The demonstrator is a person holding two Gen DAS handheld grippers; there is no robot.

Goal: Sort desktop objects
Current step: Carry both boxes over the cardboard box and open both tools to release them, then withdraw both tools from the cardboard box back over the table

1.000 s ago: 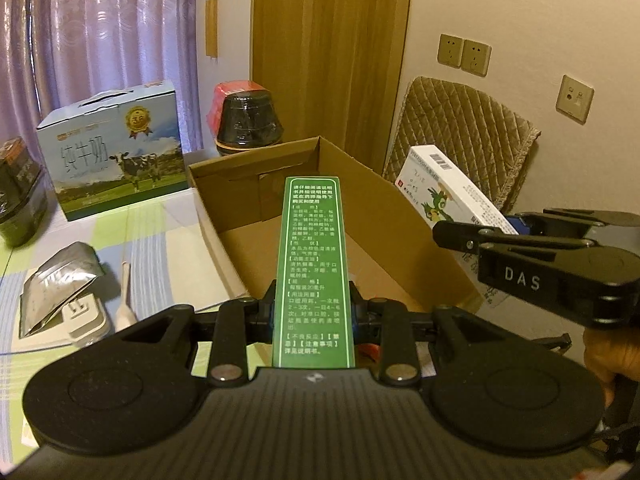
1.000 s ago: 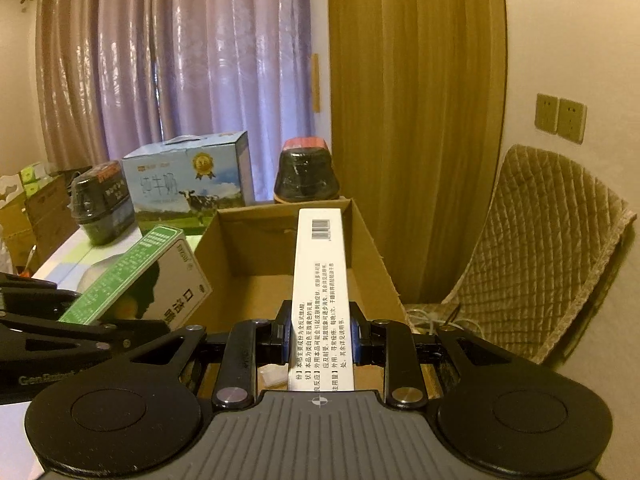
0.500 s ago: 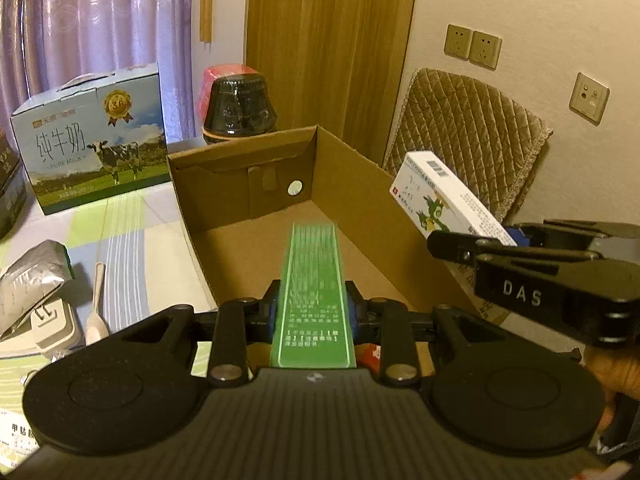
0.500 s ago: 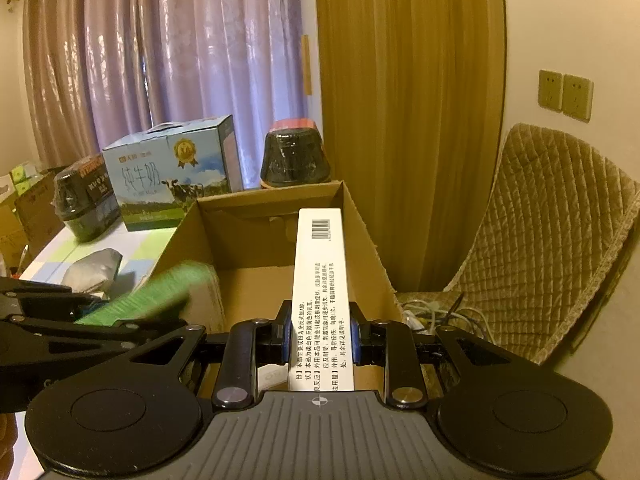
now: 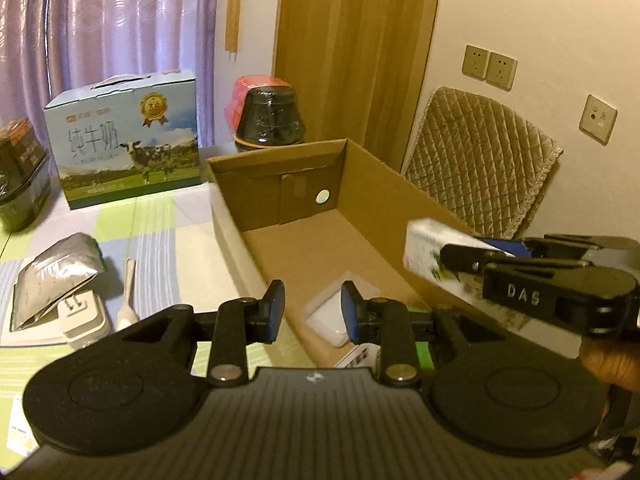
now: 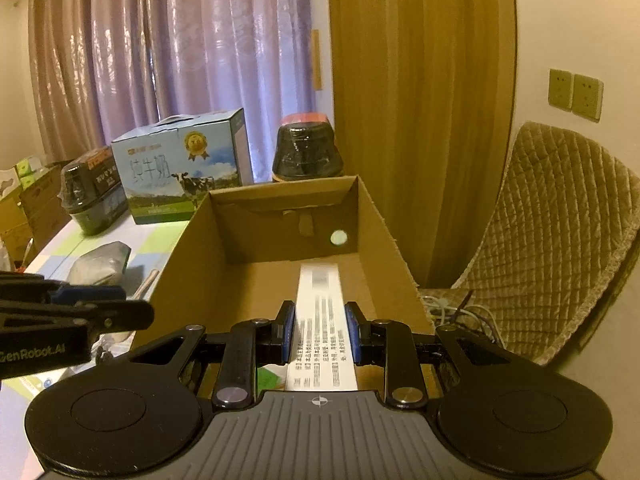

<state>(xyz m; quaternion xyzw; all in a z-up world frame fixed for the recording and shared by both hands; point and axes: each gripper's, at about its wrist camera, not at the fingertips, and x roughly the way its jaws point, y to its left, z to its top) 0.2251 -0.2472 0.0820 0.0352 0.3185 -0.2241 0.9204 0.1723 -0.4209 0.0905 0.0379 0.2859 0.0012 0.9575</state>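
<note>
My left gripper (image 5: 313, 312) is open with nothing between its fingers, over the near end of the open cardboard box (image 5: 280, 168). Below it a green box (image 5: 424, 354) shows partly, and a flat white pack (image 5: 332, 318) lies on the box floor. My right gripper (image 6: 319, 332) has a long white box (image 6: 320, 300) between its fingers, blurred, its far end dipped into the cardboard box (image 6: 280, 190). Whether the pads still press on it is unclear. In the left wrist view that white box (image 5: 424, 248) hangs over the right wall.
On the striped tablecloth left of the cardboard box lie a silver pouch (image 5: 56, 268), a white plug (image 5: 84, 316) and a small spoon (image 5: 128, 296). Behind stand a milk carton (image 5: 124, 140) and a black jar (image 5: 270, 116). A quilted chair (image 5: 480, 160) stands at the right.
My left gripper has opened and the green box has dropped out of it into the cardboard box. The white box in my right gripper has tipped its far end downward.
</note>
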